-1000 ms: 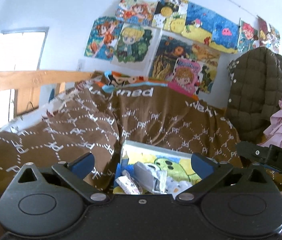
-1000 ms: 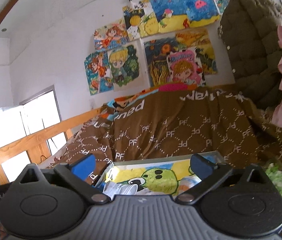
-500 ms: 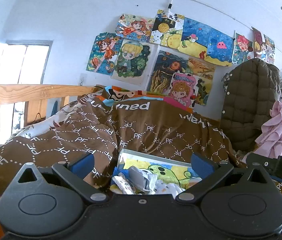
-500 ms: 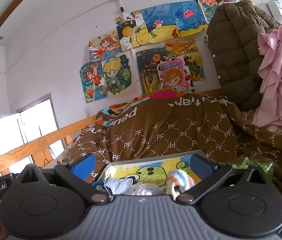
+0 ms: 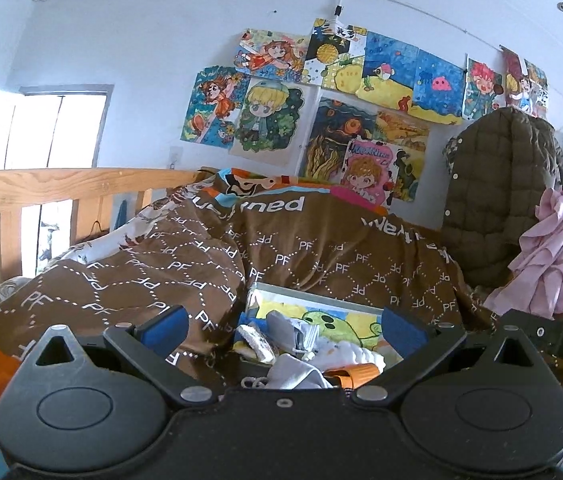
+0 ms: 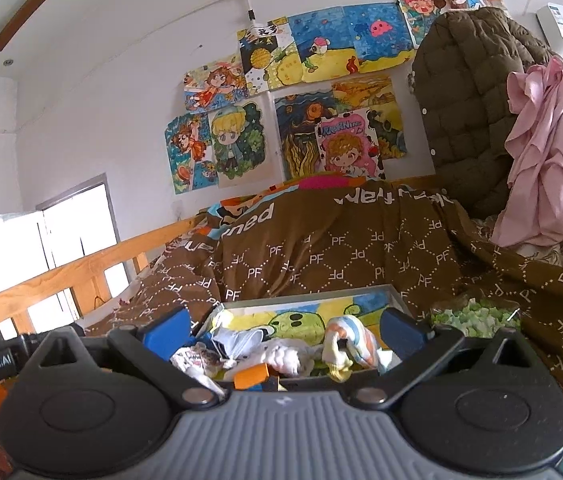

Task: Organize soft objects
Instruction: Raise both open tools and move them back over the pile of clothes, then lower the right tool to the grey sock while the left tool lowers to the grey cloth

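A shallow box [image 5: 313, 294] [image 6: 393, 292] with a yellow cartoon lining lies on the brown bedspread and holds a jumble of small soft items. Among them are grey and white socks [image 5: 293, 328], a striped sock [image 6: 347, 338], white cloth [image 6: 285, 358] and an orange piece [image 6: 251, 376]. My left gripper [image 5: 283, 326] is open, its blue-padded fingers spread wide just above the near end of the box, empty. My right gripper [image 6: 285, 326] is likewise open and empty over the same pile.
The brown patterned bedspread [image 5: 301, 248] is heaped behind the box. A wooden rail [image 5: 61, 188] runs along the left. A quilted olive jacket [image 5: 497, 200] and pink cloth [image 5: 553, 256] hang at the right. A green-flecked item [image 6: 475, 318] lies right of the box.
Both views have tilted and moved nearer the box, so more of its contents show, including the striped sock and orange piece. Both grippers have stayed open.
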A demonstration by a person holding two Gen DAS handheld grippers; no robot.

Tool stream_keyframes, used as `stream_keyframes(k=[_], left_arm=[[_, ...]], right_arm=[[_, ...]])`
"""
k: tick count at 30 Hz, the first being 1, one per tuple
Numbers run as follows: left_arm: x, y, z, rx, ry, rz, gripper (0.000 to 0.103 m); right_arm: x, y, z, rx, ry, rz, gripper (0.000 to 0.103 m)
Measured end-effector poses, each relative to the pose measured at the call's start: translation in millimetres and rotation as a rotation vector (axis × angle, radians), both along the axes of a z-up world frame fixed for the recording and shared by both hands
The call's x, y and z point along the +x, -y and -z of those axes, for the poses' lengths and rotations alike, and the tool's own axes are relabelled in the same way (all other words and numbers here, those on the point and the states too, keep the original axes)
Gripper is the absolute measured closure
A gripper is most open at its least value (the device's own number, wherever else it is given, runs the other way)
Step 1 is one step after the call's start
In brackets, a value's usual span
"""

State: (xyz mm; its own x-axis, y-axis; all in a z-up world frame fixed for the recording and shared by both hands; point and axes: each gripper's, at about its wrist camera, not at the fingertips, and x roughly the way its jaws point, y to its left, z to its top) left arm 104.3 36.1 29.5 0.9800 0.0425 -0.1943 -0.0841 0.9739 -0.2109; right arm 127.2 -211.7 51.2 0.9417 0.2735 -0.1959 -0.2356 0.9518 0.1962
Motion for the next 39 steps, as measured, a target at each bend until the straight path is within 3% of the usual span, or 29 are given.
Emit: stream_keyframes(k=[10, 20, 27, 32, 36, 39], left_arm=[[-26.9, -2.5, 0.4, 0.025, -0.043, -0.015, 0.001], [-43.7, -12.8, 12.0, 0.063, -0.168, -0.005, 0.001], [-35.0, -29.6, 17.2, 0.043, -0.290, 0.047, 0.001], [-18.5, -40.1, 18.2, 0.070, -0.351, 0.100, 0.001], [-2.6, -46.6, 21.8, 0.090, -0.392, 0.153, 0.001], [10.0, -53.5, 28.9, 0.058, -0.414, 0.186, 0.001]], right_arm=[[-20.6, 0.9, 7.4, -0.021, -0.033, -0.014, 0.000], [-31.1, -5.7, 21.4, -0.055, -0.098, -0.055, 0.000], [-27.9, -28.9, 38.5, -0.138, -0.150, -0.137, 0.000], [-26.0, -46.5, 47.5, -0.203, -0.170, -0.191, 0.000], [-22.3, -53.8, 53.4, -0.219, -0.194, -0.214, 0.000], [-16.6, -55.2, 56.2, -0.218, -0.215, -0.225, 0.000]])
